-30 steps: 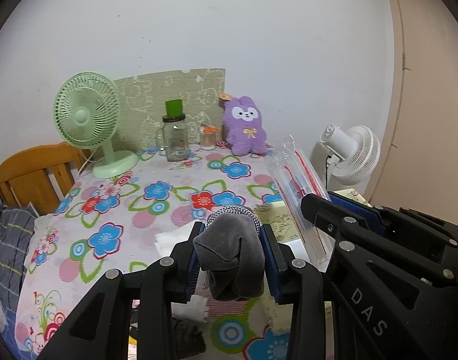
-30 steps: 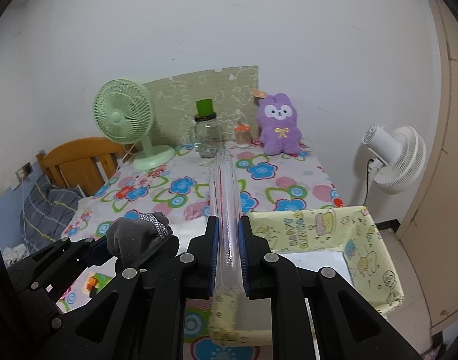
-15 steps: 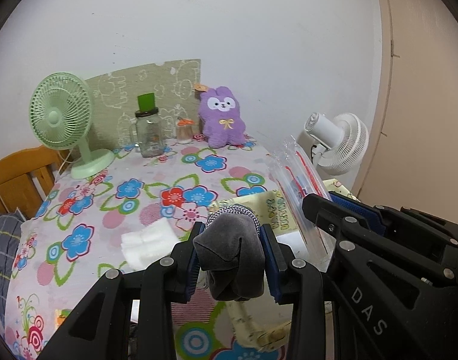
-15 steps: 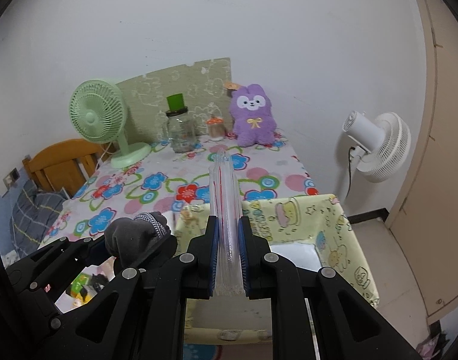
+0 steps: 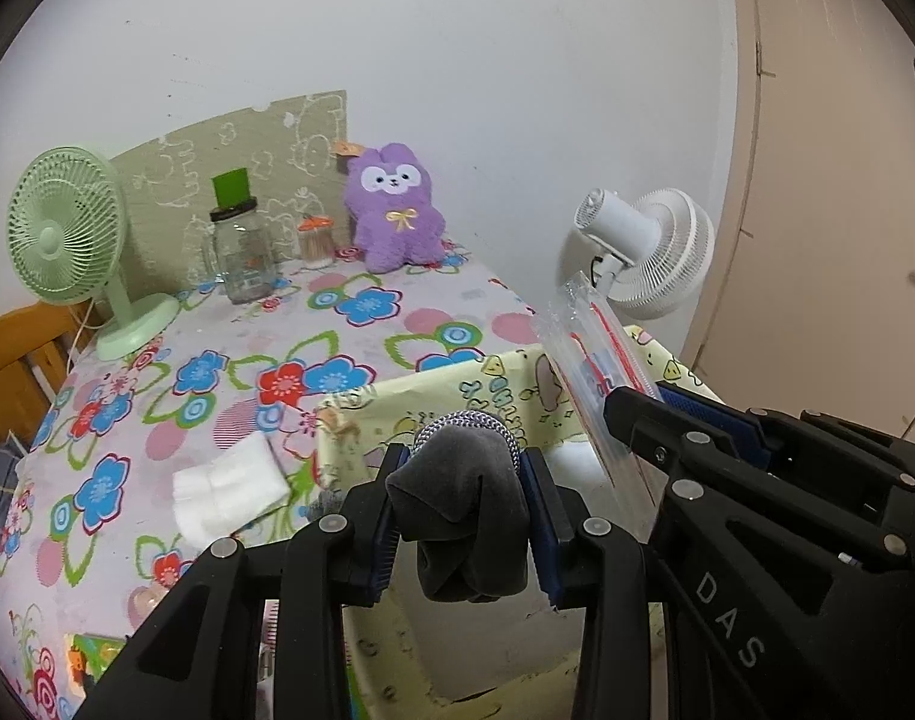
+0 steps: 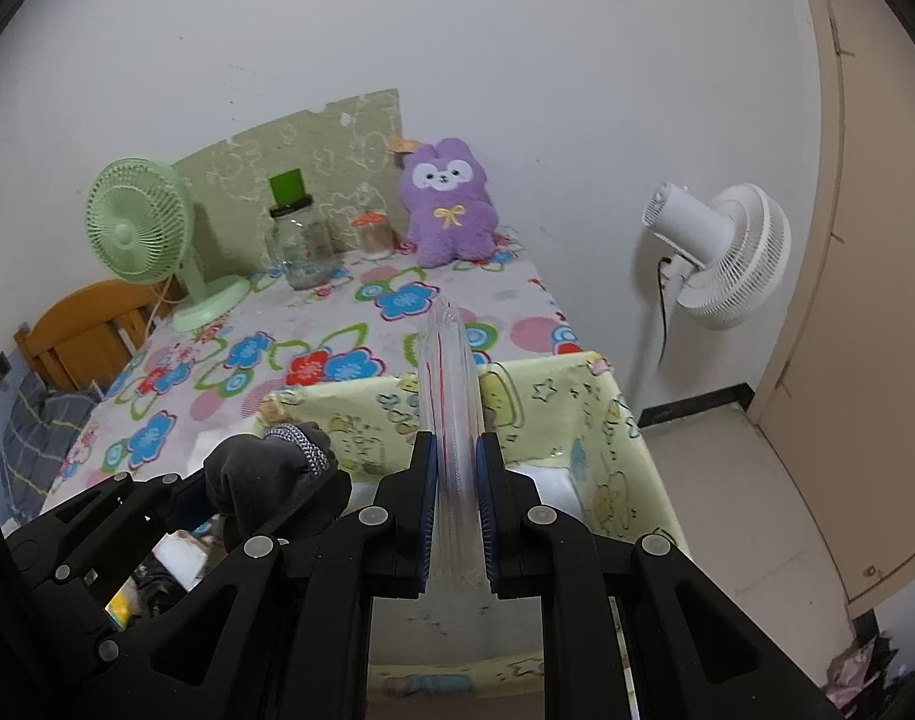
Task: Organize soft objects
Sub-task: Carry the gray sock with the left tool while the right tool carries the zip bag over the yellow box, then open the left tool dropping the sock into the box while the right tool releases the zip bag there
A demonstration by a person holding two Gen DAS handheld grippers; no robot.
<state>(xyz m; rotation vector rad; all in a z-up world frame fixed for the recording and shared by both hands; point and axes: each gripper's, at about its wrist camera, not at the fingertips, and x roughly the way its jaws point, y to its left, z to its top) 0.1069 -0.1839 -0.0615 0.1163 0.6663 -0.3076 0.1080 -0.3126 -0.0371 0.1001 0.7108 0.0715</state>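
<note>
My left gripper (image 5: 464,516) is shut on a rolled dark grey sock (image 5: 463,504) with a speckled cuff and holds it above the open yellow patterned fabric box (image 5: 397,414). The sock also shows in the right wrist view (image 6: 265,477). My right gripper (image 6: 456,516) is shut on a clear zip bag (image 6: 451,396) with a red seal, held upright over the same box (image 6: 553,396). The bag also shows in the left wrist view (image 5: 601,384). A folded white cloth (image 5: 229,489) lies on the flowered tablecloth left of the box.
At the table's back stand a green desk fan (image 5: 67,240), a glass jar (image 5: 241,252), a small orange-lidded jar (image 5: 314,240) and a purple plush bunny (image 5: 397,216). A white floor fan (image 6: 715,252) stands right of the table. A wooden chair (image 6: 79,330) is at left.
Both grippers have moved right and forward with their loads. They now sit over the yellow box, and the white cloth has come into view at left.
</note>
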